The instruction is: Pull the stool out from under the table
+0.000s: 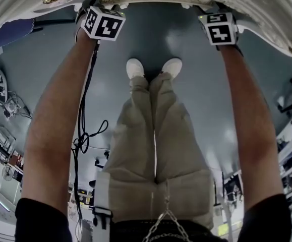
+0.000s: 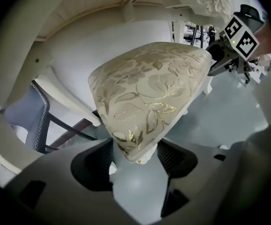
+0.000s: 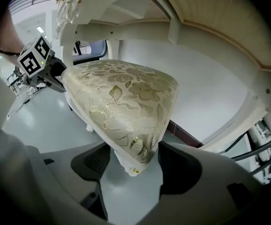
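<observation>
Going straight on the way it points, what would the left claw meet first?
Most likely the stool: a corner of its cushioned seat sits right between the left claw's open jaws.

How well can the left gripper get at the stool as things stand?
Probably yes: a cushioned corner of the stool sits between the open jaws of the left gripper, and the table overhead does not appear to block it.

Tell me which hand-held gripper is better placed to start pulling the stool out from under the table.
Right, marginally. Both the left hand-held gripper and the right hand-held gripper stand open with a stool corner between the jaws, but the right's corner seems to sit slightly deeper.
</observation>
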The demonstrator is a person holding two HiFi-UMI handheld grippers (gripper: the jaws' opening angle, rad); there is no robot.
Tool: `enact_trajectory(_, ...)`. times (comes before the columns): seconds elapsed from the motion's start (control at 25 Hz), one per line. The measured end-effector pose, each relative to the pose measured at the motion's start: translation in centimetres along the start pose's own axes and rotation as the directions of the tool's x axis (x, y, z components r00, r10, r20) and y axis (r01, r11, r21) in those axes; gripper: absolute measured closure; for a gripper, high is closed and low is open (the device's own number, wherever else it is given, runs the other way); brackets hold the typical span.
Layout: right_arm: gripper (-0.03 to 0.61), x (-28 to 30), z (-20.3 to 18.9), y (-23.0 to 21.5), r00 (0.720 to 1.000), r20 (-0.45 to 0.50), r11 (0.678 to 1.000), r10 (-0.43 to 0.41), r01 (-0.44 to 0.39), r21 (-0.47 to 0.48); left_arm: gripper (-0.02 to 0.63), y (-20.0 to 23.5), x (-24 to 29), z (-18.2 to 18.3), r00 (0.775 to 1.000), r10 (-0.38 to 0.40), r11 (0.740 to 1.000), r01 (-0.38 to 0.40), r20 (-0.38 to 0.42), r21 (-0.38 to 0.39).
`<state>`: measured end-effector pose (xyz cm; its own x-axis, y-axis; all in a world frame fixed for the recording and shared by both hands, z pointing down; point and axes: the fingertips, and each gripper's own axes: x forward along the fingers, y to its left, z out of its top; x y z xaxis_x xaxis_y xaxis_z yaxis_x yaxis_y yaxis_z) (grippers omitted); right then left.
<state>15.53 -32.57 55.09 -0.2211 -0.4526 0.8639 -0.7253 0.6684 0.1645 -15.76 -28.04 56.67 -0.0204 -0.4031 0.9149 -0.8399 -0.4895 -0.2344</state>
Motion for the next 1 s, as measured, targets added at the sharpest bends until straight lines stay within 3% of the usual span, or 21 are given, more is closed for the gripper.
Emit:
enact_trajectory(0.16,0.284,-0.1,-0.3,-0.1,1.0,-0.024,0.999,-0.02,0.021,0.027,0.33,-0.3,0.1,-0.2,1.0,-0.009,1.0,0.008,-0.026,-0.014)
enact_trajectory(0.4,0.285,-0.5,-0.6,-0.3,0.997,-0.059,0.997,-0.058,0.061,0.046,0.344,-0.6,-0.2,0.0,1.0,-0.014,0.998,0.014,-0.001,-0.059)
enact_trajectory(0.6,0.29,-0.9,-1.8,1.3,0.996,-0.066,0.991,-0.063,0.07,0.113,0.347,-0.5,-0.7,-0.4,0.999,-0.03,0.999,0.029,-0.015,-0.039)
enact_trajectory(1.0,0.293,-3.1,-4.5,4.0,0.99,-0.114,0.988,-0.086,0.1,0.118,0.348,-2.1,-2.0,-3.3,0.999,-0.044,0.999,0.043,-0.024,-0.024)
